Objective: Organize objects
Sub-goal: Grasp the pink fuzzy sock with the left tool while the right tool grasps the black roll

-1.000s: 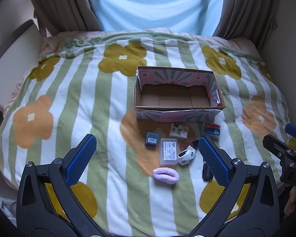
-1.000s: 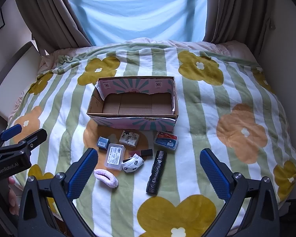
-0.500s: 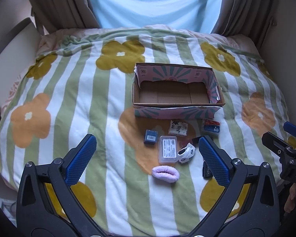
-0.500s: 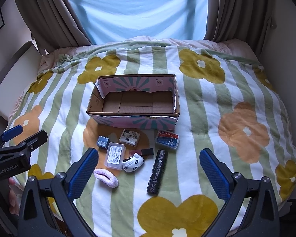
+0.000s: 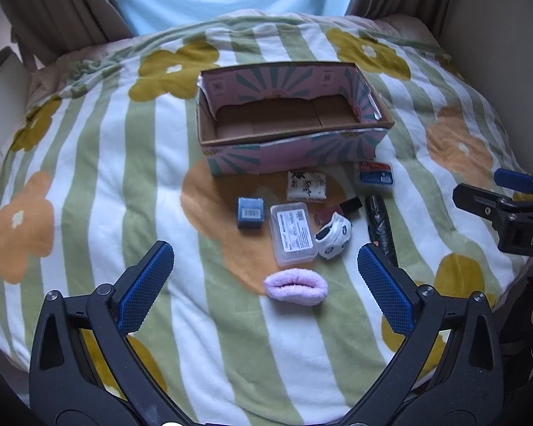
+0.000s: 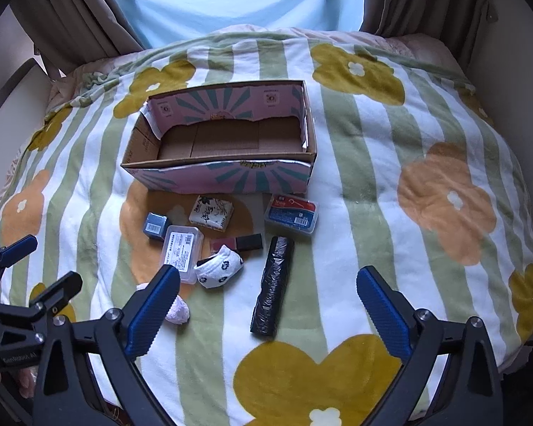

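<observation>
An open, empty pink cardboard box (image 5: 295, 156) (image 6: 227, 177) sits on the bed. In front of it lie a small blue box (image 5: 250, 213), a clear plastic case (image 5: 293, 232), a patterned tissue pack (image 5: 306, 185), a red-blue floss case (image 6: 290, 214), a white patterned sock (image 6: 219, 269), a black roll (image 6: 273, 285), a dark red-black stick (image 6: 236, 242) and a pink fuzzy sock (image 5: 295, 287). My left gripper (image 5: 264, 282) is open, the pink sock between its fingers' line. My right gripper (image 6: 266, 305) is open above the black roll.
The bed has a green-striped flowered blanket (image 5: 89, 177). Curtains (image 6: 71, 10) and a bright window are behind it. A wall stands at the right, a pale headboard or chair at the left.
Both grippers have moved forward and lower toward the objects, which now look larger. Nothing was picked up; both stay open.
</observation>
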Demonstrator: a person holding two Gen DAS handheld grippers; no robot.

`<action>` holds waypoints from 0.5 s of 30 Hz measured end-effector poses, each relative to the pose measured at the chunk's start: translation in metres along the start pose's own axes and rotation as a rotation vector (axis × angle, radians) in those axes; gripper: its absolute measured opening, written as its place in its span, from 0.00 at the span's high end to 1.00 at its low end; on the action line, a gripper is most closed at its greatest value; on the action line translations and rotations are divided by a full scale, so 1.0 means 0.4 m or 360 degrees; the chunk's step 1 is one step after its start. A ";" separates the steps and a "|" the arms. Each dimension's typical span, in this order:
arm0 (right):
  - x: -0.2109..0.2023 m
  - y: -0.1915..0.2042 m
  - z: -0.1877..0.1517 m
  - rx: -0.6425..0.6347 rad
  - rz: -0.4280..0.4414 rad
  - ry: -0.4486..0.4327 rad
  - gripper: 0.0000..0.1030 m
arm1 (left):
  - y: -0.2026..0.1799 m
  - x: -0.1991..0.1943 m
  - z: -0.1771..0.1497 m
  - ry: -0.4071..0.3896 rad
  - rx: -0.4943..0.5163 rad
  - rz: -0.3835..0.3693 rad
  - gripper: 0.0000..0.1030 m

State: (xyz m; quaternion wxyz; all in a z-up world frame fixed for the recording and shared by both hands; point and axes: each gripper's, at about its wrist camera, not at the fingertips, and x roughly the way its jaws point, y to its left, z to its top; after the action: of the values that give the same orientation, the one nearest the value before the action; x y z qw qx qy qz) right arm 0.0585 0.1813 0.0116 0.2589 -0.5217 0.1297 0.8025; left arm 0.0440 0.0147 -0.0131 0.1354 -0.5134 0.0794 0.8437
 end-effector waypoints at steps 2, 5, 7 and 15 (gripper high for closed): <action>0.044 -0.003 -0.015 0.0009 -0.0004 0.0034 0.05 | -0.010 0.049 -0.030 0.0044 0.0023 -0.0034 0.00; 0.119 -0.006 -0.036 0.0019 -0.0011 0.0077 0.06 | -0.025 0.126 -0.072 0.0089 0.0059 -0.0064 0.00; 0.168 -0.011 -0.048 0.0023 -0.0025 0.0094 0.06 | -0.033 0.177 -0.099 0.0104 0.0073 -0.0082 0.00; 0.368 -0.026 -0.088 0.0086 -0.0028 0.0173 0.14 | -0.039 0.328 -0.177 0.0134 0.0089 -0.0125 0.00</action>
State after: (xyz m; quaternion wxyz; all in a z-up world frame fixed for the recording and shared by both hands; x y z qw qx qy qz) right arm 0.0438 0.2143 -0.1357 0.2724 -0.5584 0.1605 0.7670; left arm 0.0512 0.0296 -0.1622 0.1793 -0.5471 0.0883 0.8129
